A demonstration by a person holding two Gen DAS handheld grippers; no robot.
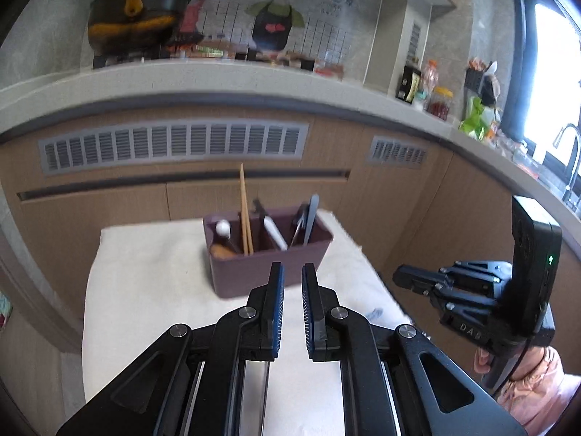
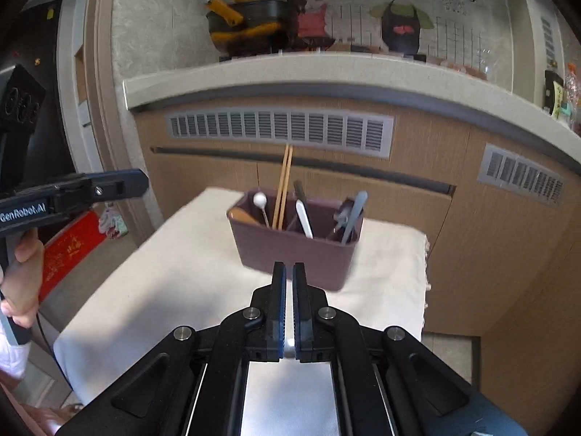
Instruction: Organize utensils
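I hold both hand-held grippers clear: left hand-held gripper [image 1: 292, 276] narrow, right hand-held gripper [image 2: 289, 276] closed, both empty. The caddy [image 1: 268, 265] at twelve o'clock on the tabletop [image 1: 145, 290] keeps the utensils [image 1: 245, 214] sorted upright.

A home kitchen — stone countertop [image 1: 218, 76], pan [image 1: 138, 21], sauce bottles [image 1: 410, 83] and tap [image 1: 572, 160].
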